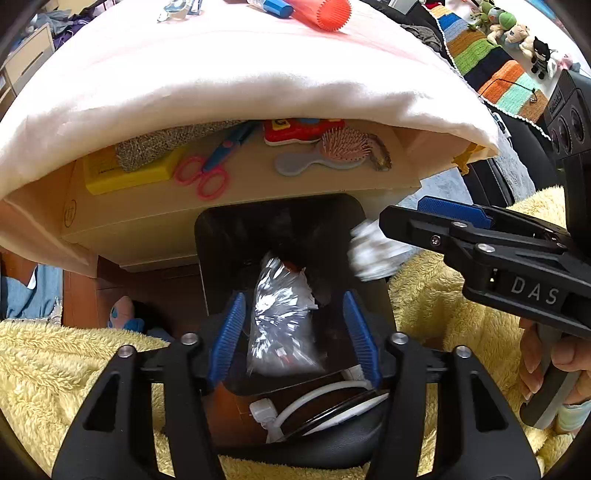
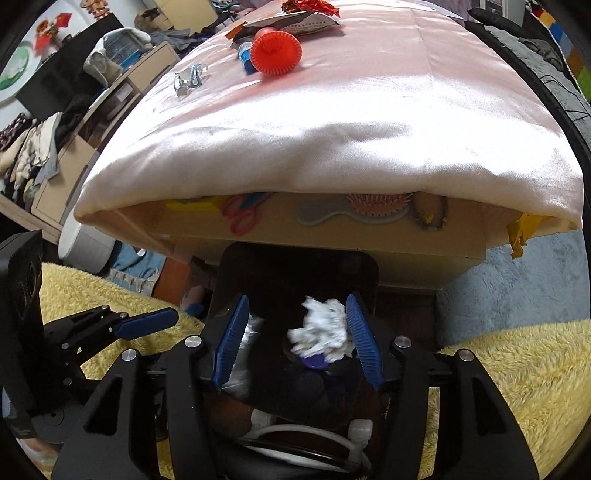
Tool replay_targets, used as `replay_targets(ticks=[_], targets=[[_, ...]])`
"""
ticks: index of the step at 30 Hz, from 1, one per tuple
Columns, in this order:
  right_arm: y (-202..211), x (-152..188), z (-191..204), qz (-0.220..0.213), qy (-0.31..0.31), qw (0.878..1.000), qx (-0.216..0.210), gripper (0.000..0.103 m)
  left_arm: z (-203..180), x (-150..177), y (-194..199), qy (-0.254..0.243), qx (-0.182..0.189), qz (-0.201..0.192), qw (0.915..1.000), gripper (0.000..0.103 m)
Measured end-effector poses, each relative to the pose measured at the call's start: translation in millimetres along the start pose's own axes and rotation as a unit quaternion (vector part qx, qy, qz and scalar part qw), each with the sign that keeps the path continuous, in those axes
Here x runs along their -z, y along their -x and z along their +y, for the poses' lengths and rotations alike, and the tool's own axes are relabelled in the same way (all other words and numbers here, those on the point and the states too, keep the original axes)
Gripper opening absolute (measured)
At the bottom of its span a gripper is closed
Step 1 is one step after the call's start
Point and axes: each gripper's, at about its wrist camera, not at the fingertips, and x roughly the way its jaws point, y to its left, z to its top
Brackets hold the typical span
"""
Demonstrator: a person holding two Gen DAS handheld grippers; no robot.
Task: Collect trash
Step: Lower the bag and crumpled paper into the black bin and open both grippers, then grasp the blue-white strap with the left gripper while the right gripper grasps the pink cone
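Two spread-jawed grippers, left [image 1: 293,334] and right [image 2: 295,339], release a crinkled clear plastic bag [image 1: 280,317] and white crumpled tissue [image 2: 323,328] over the black bin [image 1: 280,218], leaving wrappers [image 2: 295,18] uncollected on the table.

You get bright light blowing out the pink cloth [image 2: 332,140], with deep shadow below it in the black bin [image 1: 221,236]. The white wad [image 2: 321,332] over that bin is motion-blurred, and edges bow darkly.
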Motion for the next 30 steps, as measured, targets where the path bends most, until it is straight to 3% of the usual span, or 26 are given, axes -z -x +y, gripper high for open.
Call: replay_targets(ticks=[4, 8, 9, 19, 30], targets=[[8, -5, -2, -0.011, -0.001, 1.000, 0.007, 0.062, 0, -2, 10, -0.009, -0.018, -0.009, 0.9998, 0.069], [27, -14, -8, -0.043, -0.009, 0.999, 0.032, 0.091, 7, -6, 27, -0.013, -0.039, -0.031, 0.9987, 0.090], [32, -16, -10, -0.050, -0.011, 0.998, 0.038, 0.093, 10, -8, 32, -0.009, -0.041, -0.037, 0.9984, 0.095], [69, -55, -17, -0.103, -0.002, 0.994, 0.036, 0.093, 38, -36, 82, 0.008, -0.054, -0.094, 0.9941, 0.095], [57, -110, 1, -0.114, 0.025, 0.993, 0.031, 0.093, 66, -94, 98, 0.015, -0.077, -0.119, 0.9897, 0.095]])
